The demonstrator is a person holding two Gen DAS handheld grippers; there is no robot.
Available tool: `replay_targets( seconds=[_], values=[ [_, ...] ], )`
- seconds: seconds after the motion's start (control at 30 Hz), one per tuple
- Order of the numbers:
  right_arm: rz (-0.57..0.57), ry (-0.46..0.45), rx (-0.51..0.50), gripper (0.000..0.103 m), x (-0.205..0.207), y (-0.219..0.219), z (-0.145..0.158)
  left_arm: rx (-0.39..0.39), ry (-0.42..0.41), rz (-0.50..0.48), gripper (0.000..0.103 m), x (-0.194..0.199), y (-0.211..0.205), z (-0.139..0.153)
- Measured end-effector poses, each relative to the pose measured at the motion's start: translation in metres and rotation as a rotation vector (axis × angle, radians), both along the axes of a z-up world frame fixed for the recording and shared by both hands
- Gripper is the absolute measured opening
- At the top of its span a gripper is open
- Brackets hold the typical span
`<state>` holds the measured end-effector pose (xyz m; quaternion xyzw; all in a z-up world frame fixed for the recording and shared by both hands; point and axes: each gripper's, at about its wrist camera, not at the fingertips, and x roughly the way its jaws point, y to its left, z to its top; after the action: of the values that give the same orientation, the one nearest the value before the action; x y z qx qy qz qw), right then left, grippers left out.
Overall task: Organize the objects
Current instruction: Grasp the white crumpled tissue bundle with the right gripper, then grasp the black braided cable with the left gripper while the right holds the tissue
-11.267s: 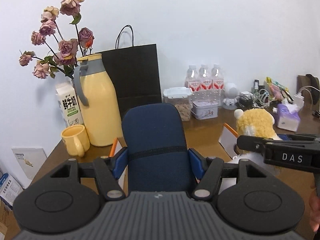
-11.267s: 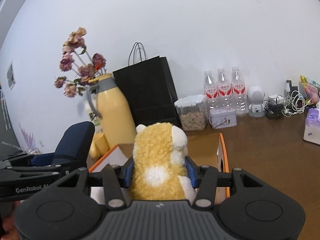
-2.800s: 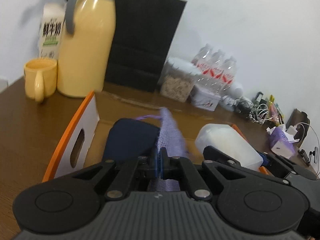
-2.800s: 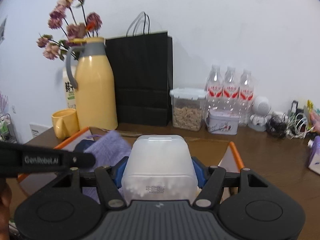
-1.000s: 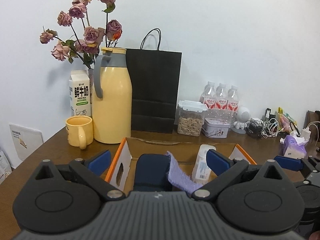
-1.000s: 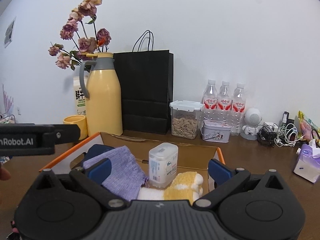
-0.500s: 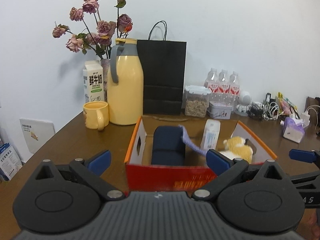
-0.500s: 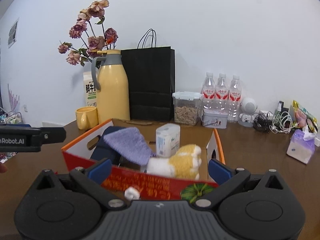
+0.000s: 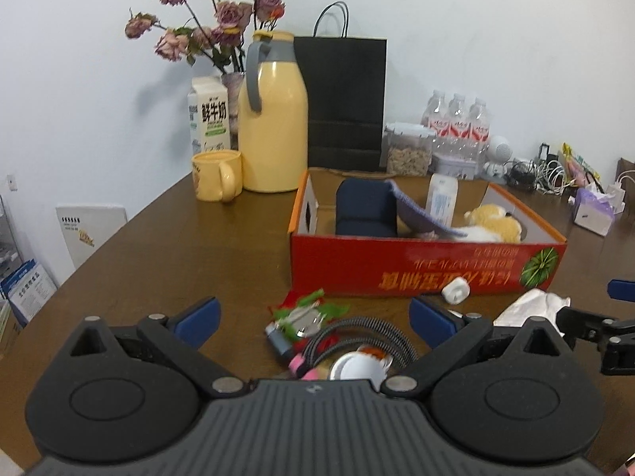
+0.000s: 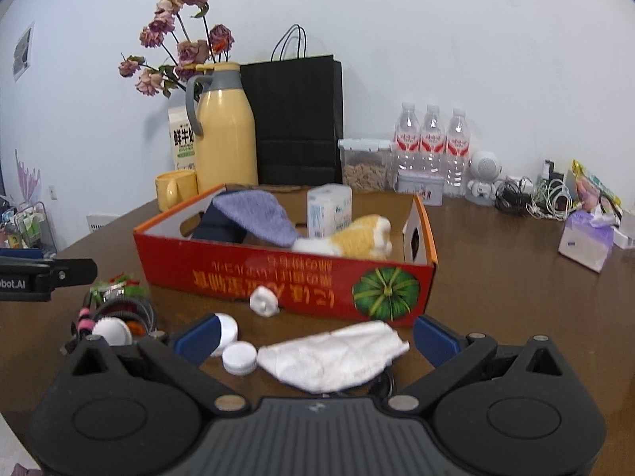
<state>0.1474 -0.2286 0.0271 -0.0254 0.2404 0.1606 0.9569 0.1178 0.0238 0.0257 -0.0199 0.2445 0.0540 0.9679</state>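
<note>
Brown worktop [image 9: 222, 261]: red box [image 10: 285, 273] part-filled, clutter outstanding in front.
Your left hand-held gripper [image 9: 313, 313] and right hand-held gripper [image 10: 313, 337] gape empty; white cloth [image 10: 333, 353] may snag the cable beneath.

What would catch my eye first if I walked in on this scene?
Probably the red cardboard box in the middle of the brown table, holding a yellow plush toy, a purple cloth and a white container. Behind it stand a tall yellow jug and dried roses. Both claws, left and right, hang open over small clutter in front.
</note>
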Motion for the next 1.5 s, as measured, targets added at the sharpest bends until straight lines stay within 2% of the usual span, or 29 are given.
replay_targets(
  seconds=[0.3, 0.6, 0.8, 0.9, 1.03, 1.2, 1.5],
  values=[
    [-0.014, 0.027, -0.005, 0.103, -0.002, -0.008, -0.011, 0.028, 0.009, -0.009, 0.103, -0.007, 0.001, -0.007],
    [-0.009, 0.077, -0.029, 0.103, 0.018, -0.005, -0.027, 0.021, 0.026, -0.004, 0.103, -0.001, 0.006, -0.014],
    [0.076, 0.074, -0.132, 0.103, 0.042, 0.008, -0.029, 0.017, 0.023, 0.013, 0.103, -0.001, 0.012, -0.013],
    [0.129, 0.101, -0.173, 0.103, 0.061, 0.014, -0.032, 0.015, 0.022, 0.022, 0.103, -0.003, 0.015, -0.012],
    [0.161, 0.163, -0.162, 0.103, 0.084, 0.014, -0.04, 0.016, 0.023, 0.033, 0.103, -0.005, 0.019, -0.012],
    [0.213, 0.203, -0.132, 0.103, 0.09, 0.014, -0.047, 0.009, 0.034, 0.029, 0.103, -0.004, 0.02, -0.014],
    [0.205, 0.148, -0.112, 0.096, 0.081, 0.013, -0.047, 0.056, 0.085, -0.074, 0.103, 0.002, -0.006, -0.027]
  ],
)
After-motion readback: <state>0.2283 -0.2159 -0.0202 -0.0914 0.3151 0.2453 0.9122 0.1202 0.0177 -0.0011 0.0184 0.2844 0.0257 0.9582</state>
